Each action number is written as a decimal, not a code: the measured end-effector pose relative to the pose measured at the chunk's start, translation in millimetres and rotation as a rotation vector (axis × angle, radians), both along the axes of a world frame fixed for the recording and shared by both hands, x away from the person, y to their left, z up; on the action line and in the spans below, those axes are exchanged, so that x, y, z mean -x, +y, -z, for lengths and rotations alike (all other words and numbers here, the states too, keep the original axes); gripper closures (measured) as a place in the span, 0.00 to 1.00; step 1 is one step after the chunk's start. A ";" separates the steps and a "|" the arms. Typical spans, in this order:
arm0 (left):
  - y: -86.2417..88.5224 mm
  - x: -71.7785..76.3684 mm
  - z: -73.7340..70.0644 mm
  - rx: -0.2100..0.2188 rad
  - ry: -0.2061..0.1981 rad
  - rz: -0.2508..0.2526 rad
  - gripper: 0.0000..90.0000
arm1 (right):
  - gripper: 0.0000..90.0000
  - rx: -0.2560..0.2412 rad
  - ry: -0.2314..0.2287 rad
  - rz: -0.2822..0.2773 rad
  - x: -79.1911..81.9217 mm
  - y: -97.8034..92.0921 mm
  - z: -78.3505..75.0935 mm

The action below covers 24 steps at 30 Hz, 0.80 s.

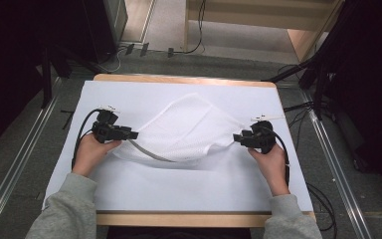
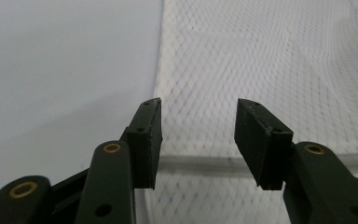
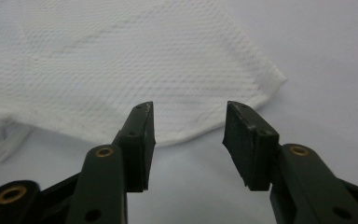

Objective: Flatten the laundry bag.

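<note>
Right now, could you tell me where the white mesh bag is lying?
In the high view, the white mesh bag lies mid-table on the white sheet, between the left gripper and right gripper.

Plenty of bare white sheet [image 1: 179,186] in front of and behind the mesh bag [image 1: 189,132], so both wide-open grippers have nothing blocking them there.

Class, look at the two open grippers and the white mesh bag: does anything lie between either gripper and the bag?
Nothing visible does. The left gripper is open over the white mesh bag; the right gripper faces its edge across bare white sheet.
</note>
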State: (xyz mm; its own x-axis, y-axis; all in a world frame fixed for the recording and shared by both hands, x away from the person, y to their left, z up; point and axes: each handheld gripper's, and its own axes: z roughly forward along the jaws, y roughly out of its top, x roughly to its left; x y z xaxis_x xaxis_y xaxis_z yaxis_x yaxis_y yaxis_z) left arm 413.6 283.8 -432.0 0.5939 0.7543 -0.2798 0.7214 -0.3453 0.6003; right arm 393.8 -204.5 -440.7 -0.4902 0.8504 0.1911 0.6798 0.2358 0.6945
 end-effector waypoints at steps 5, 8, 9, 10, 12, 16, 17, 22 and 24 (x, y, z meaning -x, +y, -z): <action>-7.3 -12.2 1.9 0.008 -0.017 0.008 0.56 | 0.57 -0.010 0.012 -0.005 18.1 -3.2 1.7; -15.4 -24.0 5.3 0.001 -0.013 0.022 0.55 | 0.56 -0.004 0.018 -0.013 26.3 -2.2 3.3; -17.3 -26.8 6.3 -0.004 -0.012 0.024 0.55 | 0.56 0.000 0.019 -0.015 28.3 -1.3 4.4; -19.2 -29.7 7.2 -0.004 -0.009 0.024 0.55 | 0.56 0.004 0.021 -0.022 29.7 -0.6 5.5; -21.0 -32.0 8.2 0.001 -0.013 0.022 0.55 | 0.56 0.009 0.024 -0.023 30.7 0.0 6.6; -27.5 -40.1 11.7 0.003 -0.013 0.033 0.55 | 0.56 0.012 0.046 -0.009 33.3 -1.1 11.0; -28.8 -41.5 12.3 0.002 -0.015 0.036 0.55 | 0.56 0.012 0.046 -0.009 33.3 -1.1 11.0; -36.4 -45.2 19.3 -0.021 -0.010 0.048 0.56 | 0.56 0.016 0.049 0.000 34.0 -4.8 12.6; -38.1 -44.7 20.1 -0.021 -0.010 0.056 0.59 | 0.56 0.014 0.051 0.005 33.9 -5.6 13.3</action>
State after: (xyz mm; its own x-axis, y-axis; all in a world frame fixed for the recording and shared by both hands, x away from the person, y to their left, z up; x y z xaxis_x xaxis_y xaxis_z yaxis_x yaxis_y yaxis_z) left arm 458.3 245.7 -452.2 0.6377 0.7257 -0.2585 0.6949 -0.3970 0.5996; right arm 359.9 -210.2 -454.0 -0.4761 0.8553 0.2044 0.7156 0.2417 0.6553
